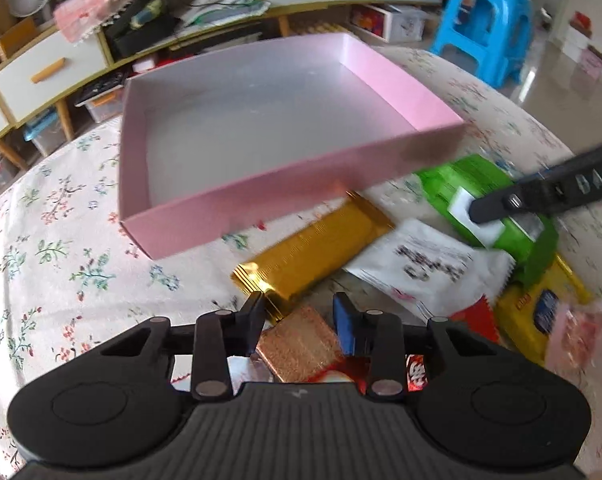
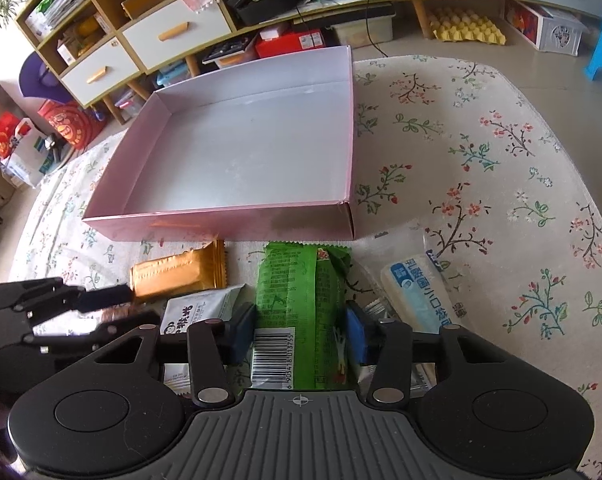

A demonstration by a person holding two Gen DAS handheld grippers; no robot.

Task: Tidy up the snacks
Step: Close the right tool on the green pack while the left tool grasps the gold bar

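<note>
An empty pink box [image 1: 293, 196] [image 2: 237, 222] sits on the floral tablecloth. Snack packs lie in front of it. My left gripper [image 1: 299, 312] is open over a copper-coloured pack [image 1: 301, 348], next to a gold pack [image 1: 313, 244] [image 2: 181, 274]. My right gripper [image 2: 301, 326] has its fingers on both sides of a green pack [image 2: 297, 300] [image 1: 485, 196] and appears shut on it. In the left wrist view one right finger [image 1: 501, 202] lies across the green pack. A white pack [image 1: 429, 264] [image 2: 201, 310] lies between them.
A yellow pack [image 1: 537, 308], a red pack [image 1: 477, 316] and a pink pack [image 1: 581, 332] lie at the right. A white-blue pack [image 2: 417, 292] lies right of the green one. Shelves and drawers [image 2: 173, 32] stand beyond the table; a blue stool [image 1: 485, 28] stands far right.
</note>
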